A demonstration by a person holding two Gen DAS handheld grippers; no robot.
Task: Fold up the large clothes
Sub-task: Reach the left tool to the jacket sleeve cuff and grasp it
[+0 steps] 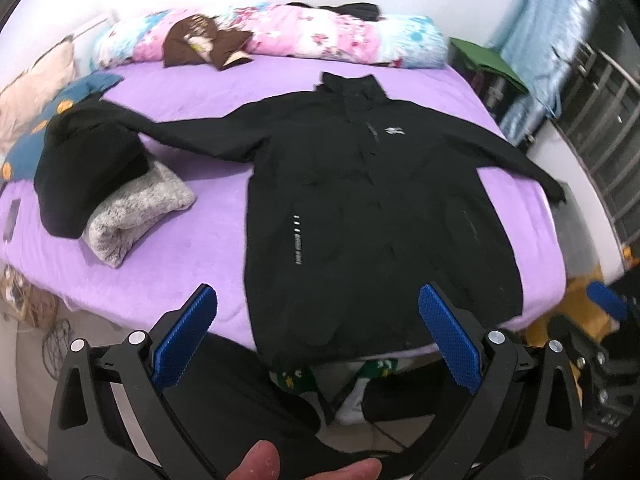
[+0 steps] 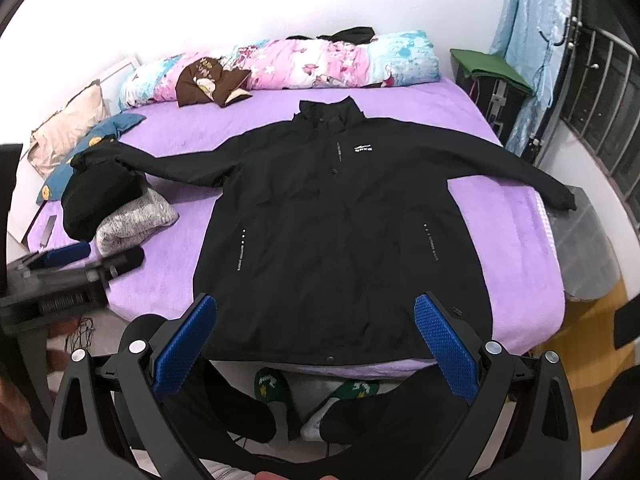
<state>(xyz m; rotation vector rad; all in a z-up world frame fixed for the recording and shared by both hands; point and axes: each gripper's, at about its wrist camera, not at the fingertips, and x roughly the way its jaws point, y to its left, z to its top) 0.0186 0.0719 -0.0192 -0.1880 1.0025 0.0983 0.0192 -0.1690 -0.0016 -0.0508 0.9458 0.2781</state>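
With both tools spread wide and holding nothing, I judge the first fold not yet begun. Jacket (image 2: 340,216) lies front up and flat on the bed (image 2: 516,280), collar toward the far edge, hem at the near edge, sleeves stretched out to either side. Left tool (image 1: 318,312) and right tool (image 2: 316,320) both hover above the hem, off the cloth.

To fold well, I would pinch a cuff through a single layer, carry the sleeve (image 2: 520,176) across the chest, and lay it smooth before taking the other. The right cuff hangs past the bed's right edge, so it should lift cleanly.

Obstacles: the left cuff runs into a clothes pile (image 2: 116,204) near the bed's left edge; whether it lies under it I cannot tell. A quilt (image 2: 304,64) lines the far edge, well apart from the collar.
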